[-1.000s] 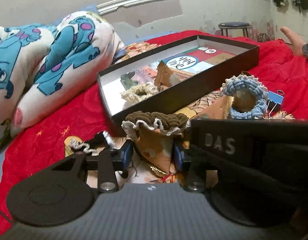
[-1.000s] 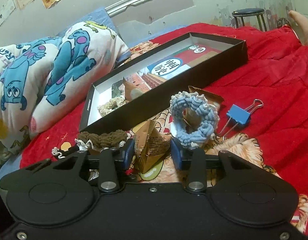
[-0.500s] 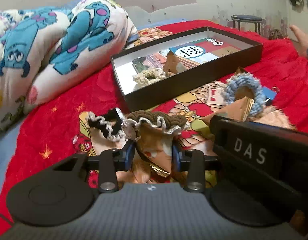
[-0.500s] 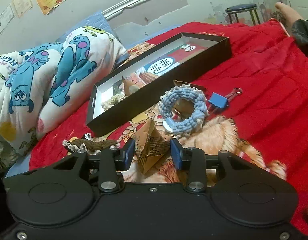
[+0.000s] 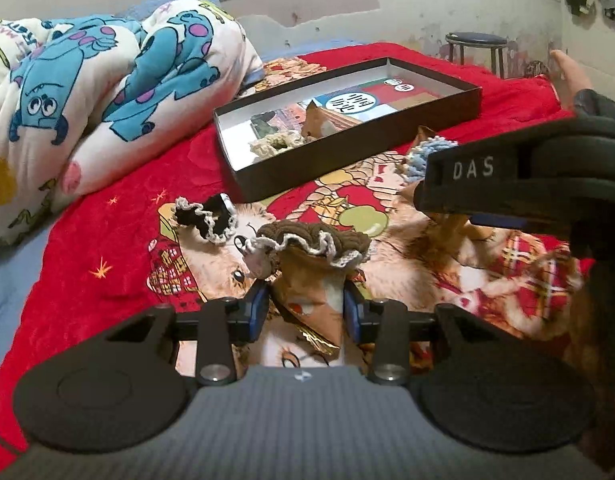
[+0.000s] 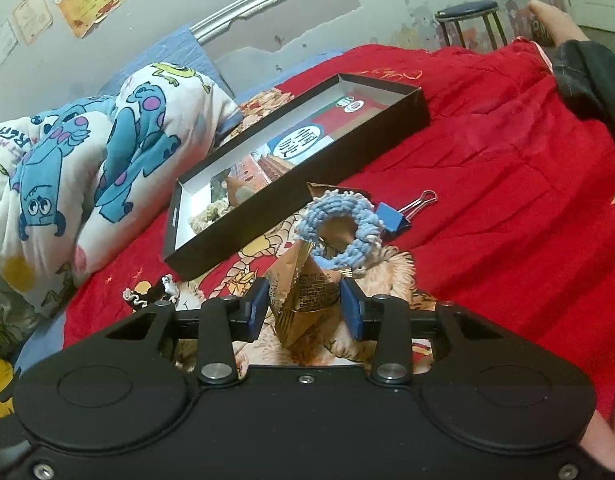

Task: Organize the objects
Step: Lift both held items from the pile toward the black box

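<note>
My left gripper (image 5: 305,306) is shut on a brown paper packet (image 5: 313,300) topped by a brown crochet scrunchie (image 5: 313,240), held above the red blanket. My right gripper (image 6: 305,304) is shut on another folded paper packet (image 6: 303,292), also lifted. A blue crochet scrunchie (image 6: 339,228) lies just beyond it; its edge shows in the left wrist view (image 5: 421,156). A black-and-white scrunchie (image 5: 205,216) lies on the blanket, also in the right wrist view (image 6: 151,294). The open black box (image 5: 473,102) (image 6: 421,114) holds a beige scrunchie (image 5: 273,144) and a packet (image 5: 317,118).
A blue binder clip (image 6: 395,216) lies right of the blue scrunchie. A folded cartoon-print quilt (image 5: 107,80) is piled at the left. A stool (image 5: 475,42) stands by the far wall. A person's foot (image 6: 555,24) rests on the bed at the right.
Both grippers have risen and pulled back with their packets held. The box and blue scrunchie now look farther away, and the black-and-white scrunchie has come fully into the left view.
</note>
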Available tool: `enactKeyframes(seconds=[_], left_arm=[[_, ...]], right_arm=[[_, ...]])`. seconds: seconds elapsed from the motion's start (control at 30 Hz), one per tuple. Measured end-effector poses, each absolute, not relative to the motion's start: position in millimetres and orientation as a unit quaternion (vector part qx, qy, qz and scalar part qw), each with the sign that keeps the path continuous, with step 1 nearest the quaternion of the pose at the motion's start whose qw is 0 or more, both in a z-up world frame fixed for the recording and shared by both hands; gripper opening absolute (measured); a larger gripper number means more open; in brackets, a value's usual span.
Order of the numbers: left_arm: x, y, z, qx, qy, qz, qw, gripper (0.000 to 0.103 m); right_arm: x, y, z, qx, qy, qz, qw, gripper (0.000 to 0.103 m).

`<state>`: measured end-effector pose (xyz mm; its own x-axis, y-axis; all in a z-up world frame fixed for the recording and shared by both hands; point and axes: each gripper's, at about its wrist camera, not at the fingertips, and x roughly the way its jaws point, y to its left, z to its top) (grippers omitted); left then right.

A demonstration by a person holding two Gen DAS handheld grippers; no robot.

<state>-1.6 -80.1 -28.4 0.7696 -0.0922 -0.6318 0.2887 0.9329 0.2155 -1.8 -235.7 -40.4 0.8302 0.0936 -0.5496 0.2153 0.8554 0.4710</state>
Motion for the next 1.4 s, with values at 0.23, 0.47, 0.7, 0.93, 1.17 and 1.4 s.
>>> enactKeyframes(seconds=[0.23,0.47,0.7,0.93,1.17,1.4], left_arm=[[13,-94,-29,0.201,0.304,-0.139,0.921,0.043],[89,-106,-24,0.172,0.406,-0.175,0.880,0.043],[38,-100,-50,0.176,0.340,-0.178,0.907,0.043],[37,-103,-32,0.198,0.297,-0.185,0.916,0.043],[98,-126,-35,0.334,0.346,-0.221,0.848,0.043],[80,-109,-34,0.313,0.369,-0.232,0.844,0.043]], right_arm=[[-10,-244,-31,0.275,0.284,-0.036,0.918,0.038],[-14,-257,-18,0.281,0.269,-0.046,0.920,0.038],[-10,-261,-21,0.257,0.282,-0.047,0.923,0.038],[-5,-268,-30,0.288,0.287,-0.008,0.914,0.038],[1,-271,-31,0.290,0.285,-0.002,0.913,0.037],[12,-261,-25,0.252,0.296,0.003,0.921,0.037]])
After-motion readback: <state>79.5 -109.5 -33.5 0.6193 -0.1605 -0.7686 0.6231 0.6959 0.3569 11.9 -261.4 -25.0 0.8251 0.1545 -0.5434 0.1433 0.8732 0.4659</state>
